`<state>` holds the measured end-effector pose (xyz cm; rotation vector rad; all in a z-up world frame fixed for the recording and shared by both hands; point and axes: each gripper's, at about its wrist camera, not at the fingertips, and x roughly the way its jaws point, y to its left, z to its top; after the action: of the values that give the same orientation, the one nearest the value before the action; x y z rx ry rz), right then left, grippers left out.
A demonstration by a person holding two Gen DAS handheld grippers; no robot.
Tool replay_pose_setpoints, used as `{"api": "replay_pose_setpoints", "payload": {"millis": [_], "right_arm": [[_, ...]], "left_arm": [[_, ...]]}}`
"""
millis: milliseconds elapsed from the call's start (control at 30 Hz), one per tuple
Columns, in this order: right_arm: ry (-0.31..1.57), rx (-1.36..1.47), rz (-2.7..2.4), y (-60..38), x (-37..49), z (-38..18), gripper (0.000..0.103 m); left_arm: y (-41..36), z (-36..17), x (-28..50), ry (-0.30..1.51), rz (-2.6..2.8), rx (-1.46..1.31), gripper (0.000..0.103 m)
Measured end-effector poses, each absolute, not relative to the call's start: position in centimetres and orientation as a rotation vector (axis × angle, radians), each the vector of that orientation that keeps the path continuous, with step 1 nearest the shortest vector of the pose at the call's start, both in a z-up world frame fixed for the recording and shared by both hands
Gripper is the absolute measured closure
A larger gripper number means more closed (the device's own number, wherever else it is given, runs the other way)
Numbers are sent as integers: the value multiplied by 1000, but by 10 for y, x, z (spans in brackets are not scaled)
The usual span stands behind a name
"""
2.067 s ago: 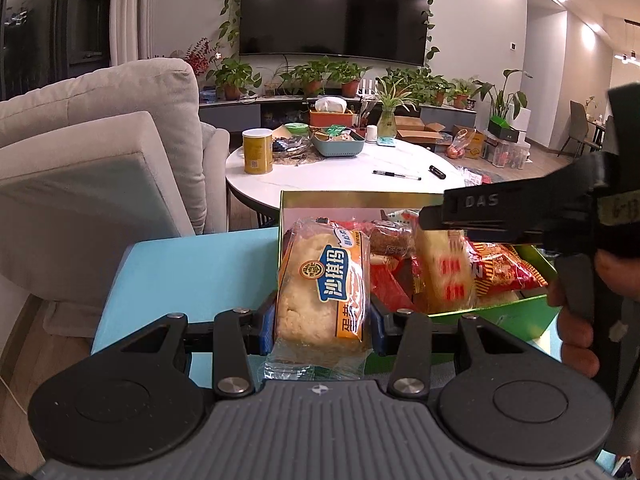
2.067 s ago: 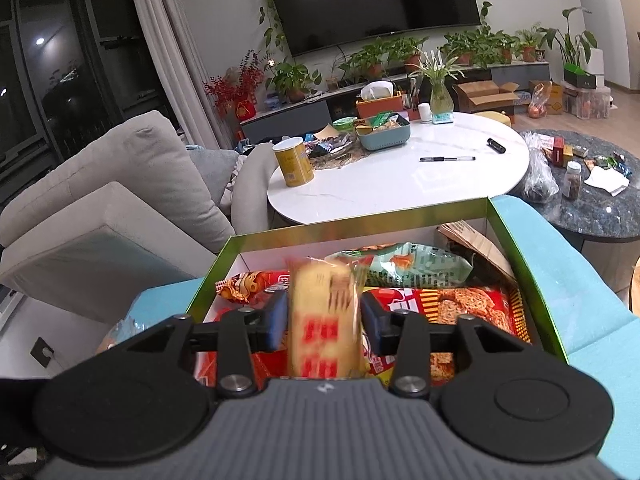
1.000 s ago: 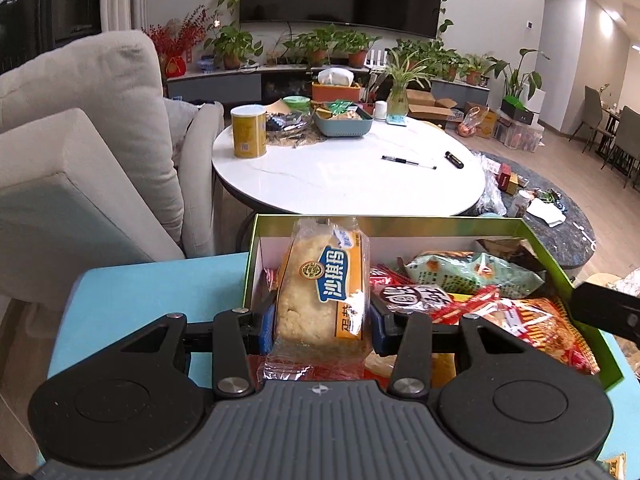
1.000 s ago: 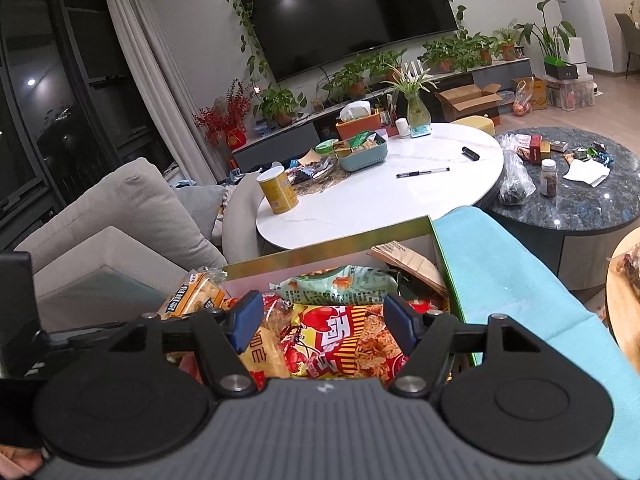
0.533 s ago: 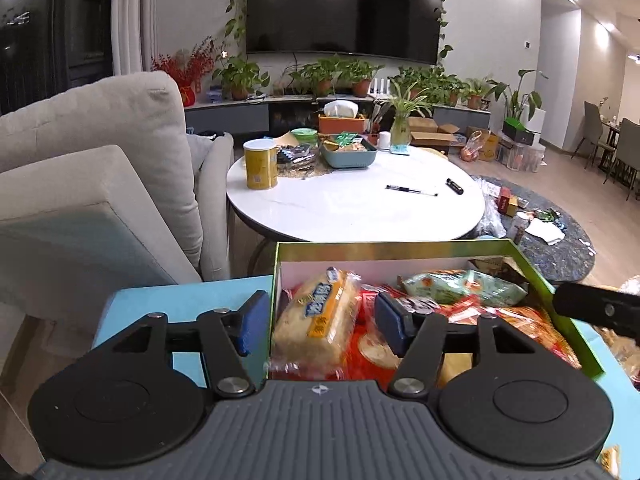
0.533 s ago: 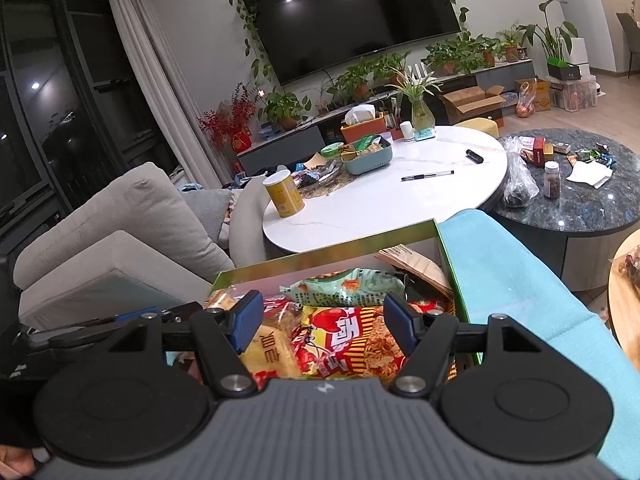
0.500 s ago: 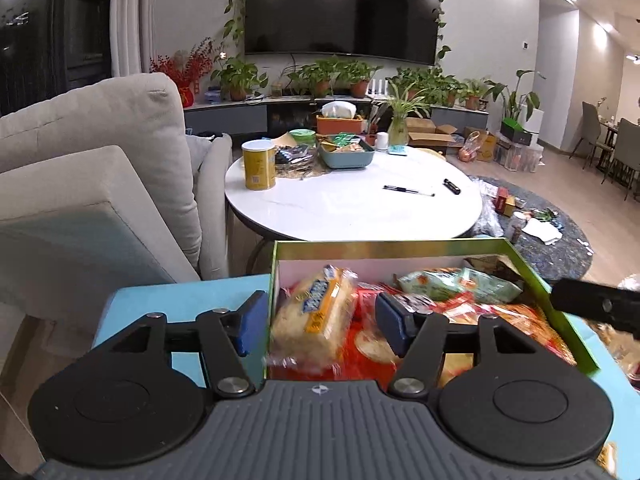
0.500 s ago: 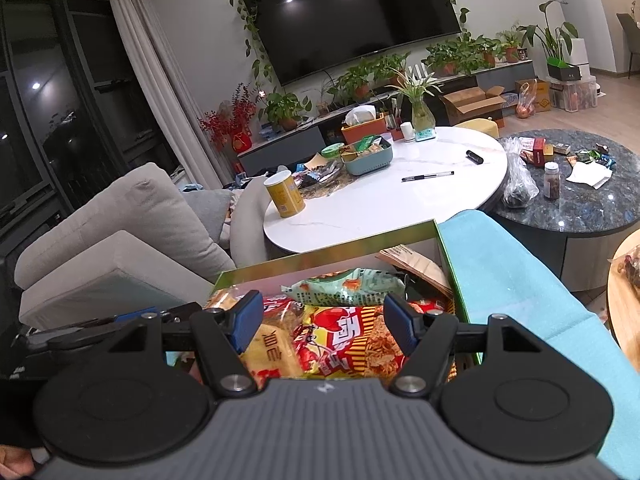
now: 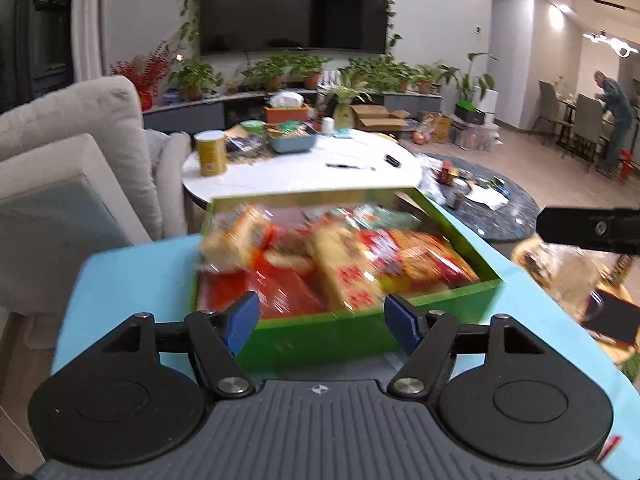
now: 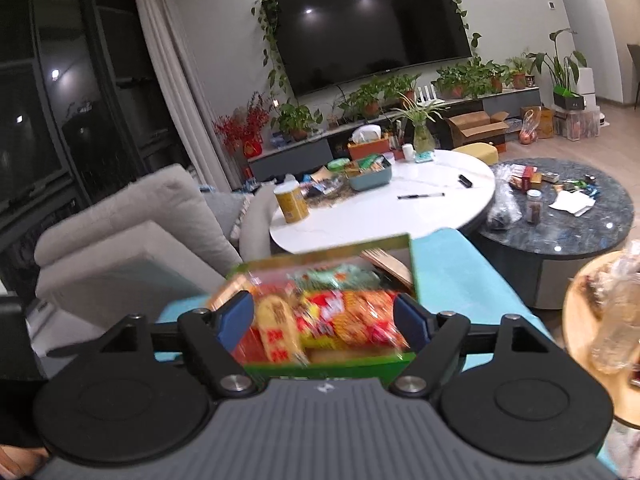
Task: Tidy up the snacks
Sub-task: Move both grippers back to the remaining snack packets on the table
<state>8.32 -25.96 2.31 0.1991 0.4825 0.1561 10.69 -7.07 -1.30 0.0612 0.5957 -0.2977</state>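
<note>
A green snack box full of packets sits on a light blue surface. A pale bread packet leans in its far left corner and a yellow packet with red print lies in the middle. My left gripper is open and empty, just in front of the box's near wall. My right gripper is open and empty above the box; the yellow packet shows between its fingers. The right gripper's arm shows at the right edge of the left wrist view.
A grey sofa stands to the left. A white round table with a yellow can, a pen and a tray is behind the box. A dark round table and a wooden tray with wrapped snacks are at the right.
My left gripper let go of the bread packet into the box and drew back, open. My right gripper dropped the yellow packet earlier and has pulled back and up. Both views are blurred by motion.
</note>
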Motion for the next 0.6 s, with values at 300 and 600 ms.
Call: {"api": "replay_pose_setpoints", "payload": {"millis": [300, 600], "right_arm": [[573, 212, 40, -313, 62, -12, 42], [582, 280, -6, -343, 44, -28, 41]], "left_arm": [[-119, -48, 52, 702, -463, 68, 35], [-176, -69, -4, 797, -734, 136, 33]]}}
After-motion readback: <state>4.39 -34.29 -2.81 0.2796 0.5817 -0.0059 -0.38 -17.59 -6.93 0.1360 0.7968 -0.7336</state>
